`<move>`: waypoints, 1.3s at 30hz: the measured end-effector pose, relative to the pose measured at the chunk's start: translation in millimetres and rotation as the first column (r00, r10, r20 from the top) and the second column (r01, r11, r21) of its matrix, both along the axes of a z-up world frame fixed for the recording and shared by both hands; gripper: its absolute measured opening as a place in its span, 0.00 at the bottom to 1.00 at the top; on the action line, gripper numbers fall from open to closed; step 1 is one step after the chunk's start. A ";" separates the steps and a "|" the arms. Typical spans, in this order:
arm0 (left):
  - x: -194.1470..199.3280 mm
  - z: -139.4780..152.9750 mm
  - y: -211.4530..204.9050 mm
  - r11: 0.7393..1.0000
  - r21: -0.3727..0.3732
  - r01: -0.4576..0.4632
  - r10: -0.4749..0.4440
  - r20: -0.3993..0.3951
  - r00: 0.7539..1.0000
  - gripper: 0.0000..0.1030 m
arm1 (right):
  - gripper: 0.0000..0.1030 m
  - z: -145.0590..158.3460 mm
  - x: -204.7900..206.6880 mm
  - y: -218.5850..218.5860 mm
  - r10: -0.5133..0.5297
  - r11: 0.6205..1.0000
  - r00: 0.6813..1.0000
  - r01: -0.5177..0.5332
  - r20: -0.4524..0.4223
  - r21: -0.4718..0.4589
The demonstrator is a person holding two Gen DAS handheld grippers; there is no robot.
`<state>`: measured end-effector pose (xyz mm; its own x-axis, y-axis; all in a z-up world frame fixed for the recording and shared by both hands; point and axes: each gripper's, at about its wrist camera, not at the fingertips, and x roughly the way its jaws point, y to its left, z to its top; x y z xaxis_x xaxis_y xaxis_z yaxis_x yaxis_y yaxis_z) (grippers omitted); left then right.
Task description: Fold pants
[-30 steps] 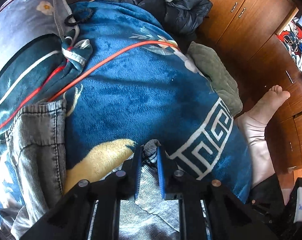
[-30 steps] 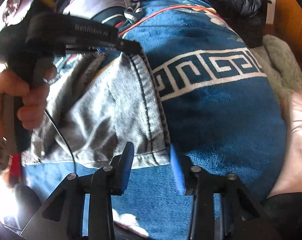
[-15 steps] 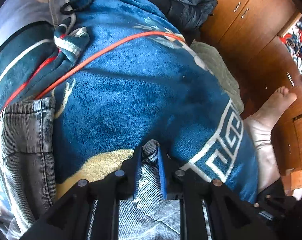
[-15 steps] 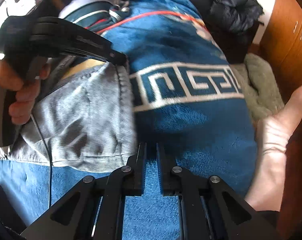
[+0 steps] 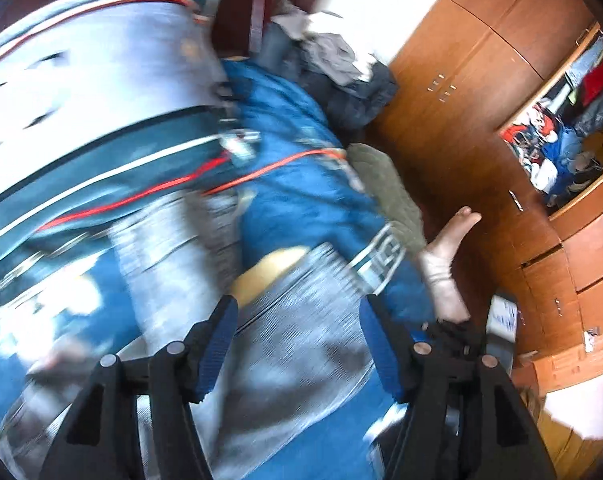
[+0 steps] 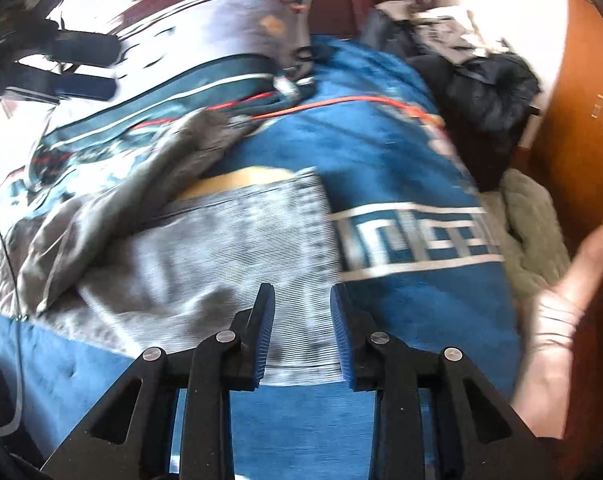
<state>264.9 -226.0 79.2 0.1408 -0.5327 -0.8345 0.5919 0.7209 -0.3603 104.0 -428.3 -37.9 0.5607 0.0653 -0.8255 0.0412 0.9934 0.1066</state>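
An open wooden wardrobe compartment (image 5: 561, 136) on the far right is stuffed with mixed clothes. The grey denim pants (image 6: 229, 248) lie folded on the blue plush blanket (image 6: 361, 152) over the bed, their near hem close to the blanket's near edge; bare blanket stretches right toward a bare foot (image 5: 449, 248). The left gripper (image 5: 297, 344), half a second ago pinching the denim, is opening and empty above it. The right gripper (image 6: 301, 328), then closed, is opening too, holding nothing.
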 end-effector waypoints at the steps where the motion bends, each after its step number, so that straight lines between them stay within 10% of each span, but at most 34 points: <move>1: -4.3 3.8 27.3 1.000 0.009 -0.029 0.029 0.007 1.000 0.64 | 0.27 -1.9 0.9 9.1 0.024 1.000 1.000 -0.024 -0.006 0.002; 11: -52.5 -52.2 209.8 0.953 0.049 -0.300 0.303 -0.078 0.950 0.64 | 0.47 -3.7 -4.7 71.2 0.199 0.980 0.980 -0.199 -0.018 0.023; 18: -103.8 -91.4 139.7 0.990 -0.079 -0.120 0.106 -0.160 0.981 0.64 | 0.53 6.3 50.5 38.3 0.131 0.991 0.990 -0.131 -0.046 -0.001; 24: -119.0 -136.1 68.6 1.000 -0.025 0.003 -0.007 -0.156 0.988 0.62 | 0.68 -10.6 107.5 -4.4 0.055 0.998 0.993 -0.055 -0.108 -0.005; 26: -112.1 -146.6 59.9 1.000 0.005 -0.012 0.012 -0.137 0.991 0.62 | 0.57 -19.3 118.4 -13.6 0.029 0.999 0.990 -0.023 -0.136 0.046; 28: -106.6 -156.0 56.2 0.999 0.020 -0.025 0.027 -0.142 0.989 0.62 | 0.19 -33.6 126.6 -13.4 0.021 0.999 0.982 -0.012 -0.190 0.046; 39: -118.2 -166.9 49.5 0.998 0.057 -0.010 0.016 -0.101 0.995 0.62 | 0.14 -42.5 116.9 24.2 0.036 0.937 0.996 -0.061 -0.077 -0.345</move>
<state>146.8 -176.5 -87.7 0.0606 -0.4828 -0.8737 0.5445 0.7495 -0.3764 221.0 -404.1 -80.4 0.5053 -0.2062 -0.8380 -0.0132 0.9691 -0.2464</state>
